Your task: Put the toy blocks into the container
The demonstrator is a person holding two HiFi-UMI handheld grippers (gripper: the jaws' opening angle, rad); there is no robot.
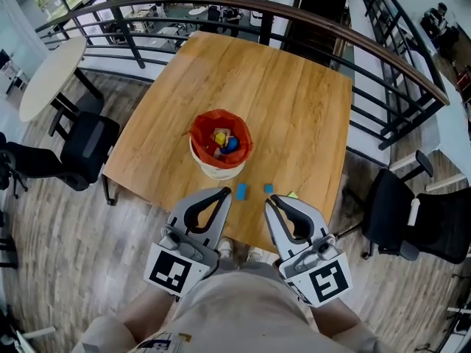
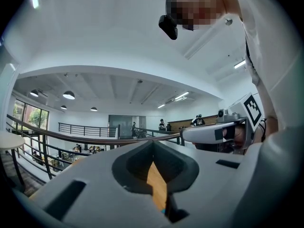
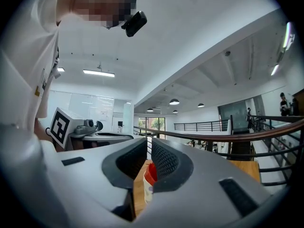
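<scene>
A white container [image 1: 218,169] with a red liner stands on the wooden table [image 1: 294,109], and several coloured blocks lie inside it. Two blue blocks [image 1: 241,191] [image 1: 268,188] and a pale green one [image 1: 292,195] lie on the table near its front edge. My left gripper [image 1: 225,192] is shut and empty, its tips just left of the nearer blue block. My right gripper [image 1: 269,199] is also shut and empty, close behind the second blue block. In the right gripper view the container [image 3: 149,180] shows through the gap below the closed tips [image 3: 148,142].
A curved railing [image 1: 309,20] runs behind the table. Black office chairs stand on the floor at the left [image 1: 81,149] and right [image 1: 412,219]. A round white table [image 1: 48,72] is at the far left. The person's body fills the bottom edge.
</scene>
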